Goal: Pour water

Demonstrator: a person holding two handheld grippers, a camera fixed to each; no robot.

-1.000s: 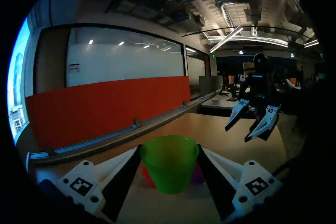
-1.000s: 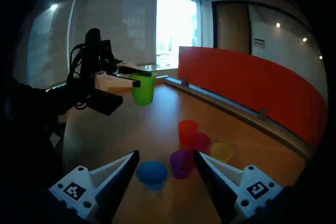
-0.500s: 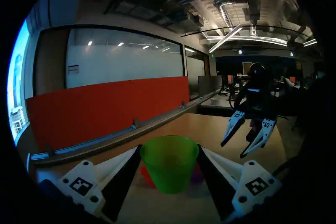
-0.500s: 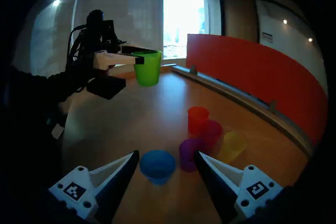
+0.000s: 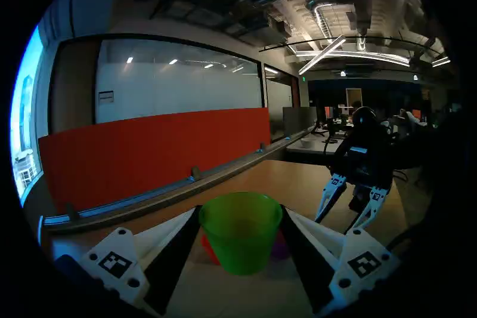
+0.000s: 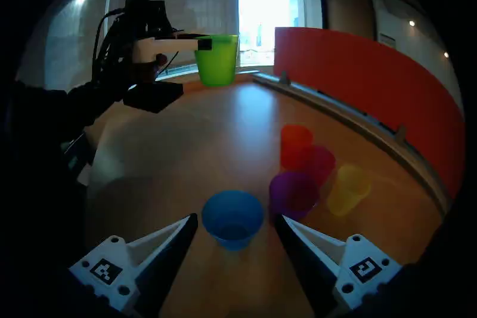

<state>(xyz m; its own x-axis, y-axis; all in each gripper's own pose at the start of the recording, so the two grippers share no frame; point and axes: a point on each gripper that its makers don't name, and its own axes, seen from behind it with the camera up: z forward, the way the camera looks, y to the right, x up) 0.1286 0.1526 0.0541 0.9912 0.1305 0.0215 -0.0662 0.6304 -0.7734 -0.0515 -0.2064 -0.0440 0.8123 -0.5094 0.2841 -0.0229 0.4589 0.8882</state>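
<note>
- The left tool (image 5: 239, 215) is grasping a green cup (image 5: 241, 234), with both fingers pressing on its sides.
- In the right gripper view, the green cup (image 6: 217, 60) is being held upright in the air, above the far left part of the desk (image 6: 179, 151).
- A hand (image 6: 146, 70) is holding the left tool there.
- The right tool (image 6: 234, 218) is hanging released, with its fingers spread wide.
- A blue cup (image 6: 232, 227) is standing upright on the desk and showing in the gap between those fingers, with neither finger touching it.
- Just right of the blue cup, a purple cup (image 6: 293, 194) is standing.
- Behind it, a pink cup (image 6: 321, 164) and an orange cup (image 6: 296, 146) are standing close together.
- A yellow cup (image 6: 349, 188) is sitting at the right of the group.
- A red screen (image 6: 381, 91) is running along the desk's right edge.
- In the left gripper view, the right tool (image 5: 334, 225) is pointing down at the desk, to the right.
</note>
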